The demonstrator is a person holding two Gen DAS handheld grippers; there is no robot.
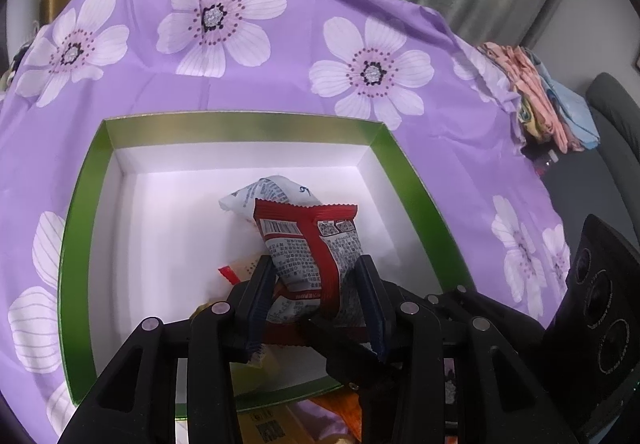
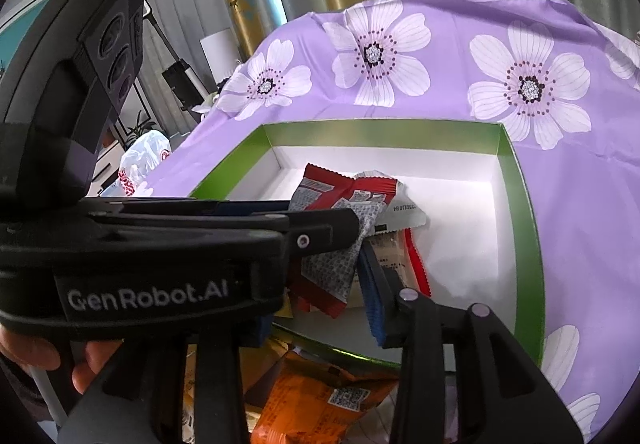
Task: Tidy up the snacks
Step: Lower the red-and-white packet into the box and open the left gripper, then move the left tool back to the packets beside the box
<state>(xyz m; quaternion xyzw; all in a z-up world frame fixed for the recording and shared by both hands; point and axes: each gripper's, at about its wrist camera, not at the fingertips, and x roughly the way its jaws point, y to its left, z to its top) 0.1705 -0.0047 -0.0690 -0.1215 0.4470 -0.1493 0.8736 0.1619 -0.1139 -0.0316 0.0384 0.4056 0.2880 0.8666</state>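
Note:
A green-rimmed box (image 1: 240, 126) with a white inside lies on the purple flowered cloth. My left gripper (image 1: 316, 268) is shut on a red and grey snack packet (image 1: 312, 244) and holds it over the box. A white packet (image 1: 268, 194) lies in the box behind it. In the right wrist view the same box (image 2: 524, 204) holds the red packet (image 2: 340, 244), the white packet (image 2: 404, 210) and a beige packet (image 2: 390, 252). The left gripper's body (image 2: 160, 244) crosses this view. Only my right gripper's right finger (image 2: 372, 296) shows, at the box's near edge, with nothing seen in it.
An orange snack bag (image 2: 320, 400) and other packets lie in front of the box. Folded cloths (image 1: 540, 96) sit at the table's right edge. A white plastic bag (image 2: 144, 156) lies left of the table. Curtains hang behind.

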